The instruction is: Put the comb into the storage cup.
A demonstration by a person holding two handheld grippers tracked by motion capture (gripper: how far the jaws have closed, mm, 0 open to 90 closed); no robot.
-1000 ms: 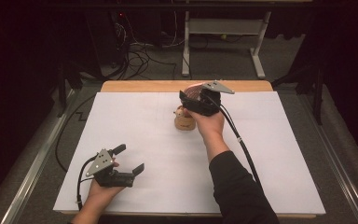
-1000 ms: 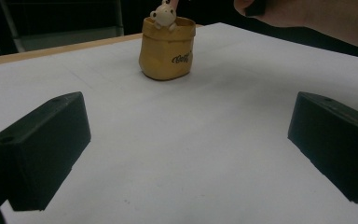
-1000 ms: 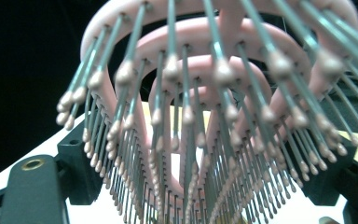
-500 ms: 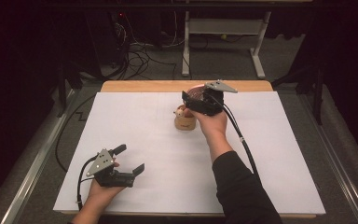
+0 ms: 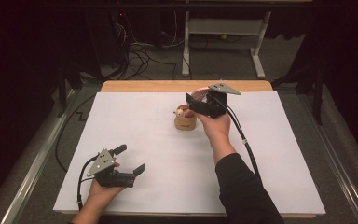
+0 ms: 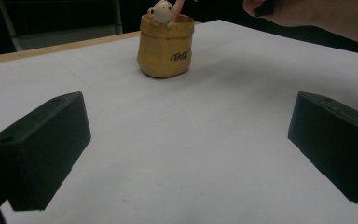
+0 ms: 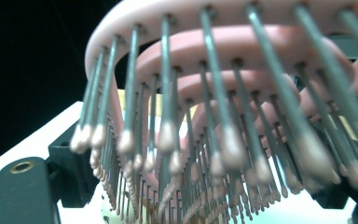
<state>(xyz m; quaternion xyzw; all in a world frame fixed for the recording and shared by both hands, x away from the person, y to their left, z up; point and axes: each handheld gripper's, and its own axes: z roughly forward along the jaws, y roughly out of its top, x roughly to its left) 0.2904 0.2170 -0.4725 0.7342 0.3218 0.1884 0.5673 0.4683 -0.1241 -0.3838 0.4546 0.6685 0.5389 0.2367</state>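
The right gripper (image 5: 189,103), upper centre, has just been easing its jaws apart around a pink hairbrush (image 7: 223,93) stood in the pot (image 5: 185,121). The left gripper (image 5: 129,160) waits spread, lower left.

Each gripper was black with blocky jaws, the left gripper (image 5: 127,161) and right gripper (image 5: 189,103) alike topped by a grey three-cornered plate dotted with screws. Black cables trailed from both. A black sleeve (image 5: 242,186) covered the right forearm.
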